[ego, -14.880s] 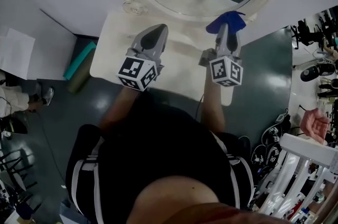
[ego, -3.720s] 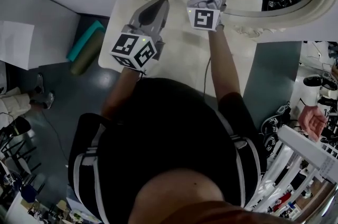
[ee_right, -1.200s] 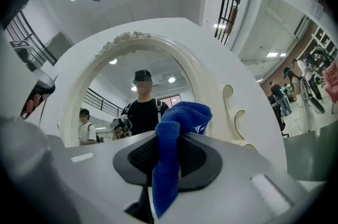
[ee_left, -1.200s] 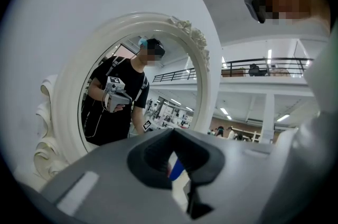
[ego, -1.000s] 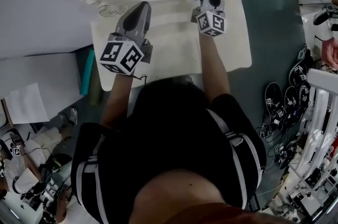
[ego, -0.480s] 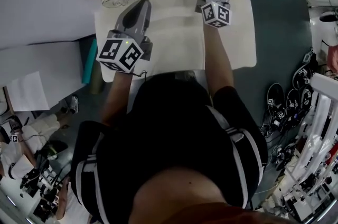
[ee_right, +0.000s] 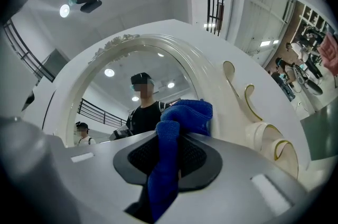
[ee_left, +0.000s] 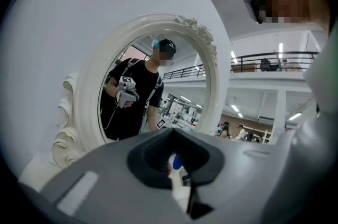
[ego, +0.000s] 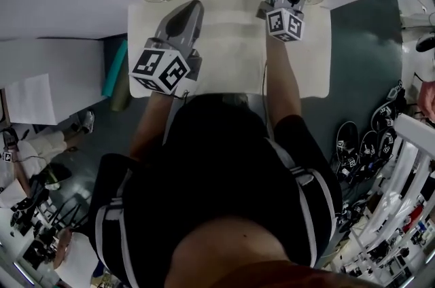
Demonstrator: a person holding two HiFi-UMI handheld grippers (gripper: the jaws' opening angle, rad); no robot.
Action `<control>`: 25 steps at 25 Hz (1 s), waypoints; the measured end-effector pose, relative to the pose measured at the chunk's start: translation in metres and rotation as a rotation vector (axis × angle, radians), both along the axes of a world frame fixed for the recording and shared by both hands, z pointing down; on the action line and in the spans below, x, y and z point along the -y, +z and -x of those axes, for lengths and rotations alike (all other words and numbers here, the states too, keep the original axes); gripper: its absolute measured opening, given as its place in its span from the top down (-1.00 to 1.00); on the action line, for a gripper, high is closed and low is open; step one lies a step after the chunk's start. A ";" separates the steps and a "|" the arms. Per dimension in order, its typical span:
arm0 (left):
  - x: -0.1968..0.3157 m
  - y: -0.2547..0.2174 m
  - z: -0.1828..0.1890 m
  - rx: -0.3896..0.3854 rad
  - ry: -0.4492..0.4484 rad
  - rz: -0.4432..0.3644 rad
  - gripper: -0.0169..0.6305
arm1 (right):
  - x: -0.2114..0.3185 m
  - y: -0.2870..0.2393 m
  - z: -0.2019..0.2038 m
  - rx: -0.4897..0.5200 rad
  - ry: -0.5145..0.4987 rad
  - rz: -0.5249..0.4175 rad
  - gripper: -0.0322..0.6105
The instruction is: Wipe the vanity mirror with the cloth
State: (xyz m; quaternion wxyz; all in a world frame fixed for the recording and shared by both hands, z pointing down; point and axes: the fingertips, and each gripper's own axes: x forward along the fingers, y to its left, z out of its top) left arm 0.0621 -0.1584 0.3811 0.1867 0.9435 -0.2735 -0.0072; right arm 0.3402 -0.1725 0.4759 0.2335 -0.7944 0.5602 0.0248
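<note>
Right gripper [ee_right: 168, 160] is clamped on a bright blue knitted cloth [ee_right: 177, 122], with the bunched end poking out past the tips and a tail hanging down below them. It's up at the lower right of the oval mirror with the carved white frame [ee_right: 113, 96]. I can't tell if the cloth is actually on the glass or just in front of the rim.

Left gripper [ee_left: 177, 175] has its jaws pressed together with nothing in them, and it hovers over the white vanity tabletop [ego: 228, 59] near the frame's lower left.

What I'd worry about:
- The cloth looks pinched by one fold, so a hard sideways drag could pull it out of the jaws.
- The bunch is small. Press too hard and the hard tips hit the glass, not the fabric.
- Those scrolls on the right could snag the loose knit.
- The idle left one could bump the frame.
</note>
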 end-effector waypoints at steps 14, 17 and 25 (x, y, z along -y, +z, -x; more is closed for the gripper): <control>-0.001 -0.004 0.014 -0.028 -0.080 -0.019 0.91 | 0.027 -0.052 0.060 -0.311 -0.187 -0.017 0.66; -0.003 -0.006 0.020 -0.038 -0.102 -0.023 0.91 | 0.034 -0.066 0.077 -0.366 -0.235 -0.031 0.66; -0.003 -0.014 0.039 -0.073 -0.160 -0.037 0.91 | 0.046 -0.082 0.103 -0.476 -0.309 -0.029 0.66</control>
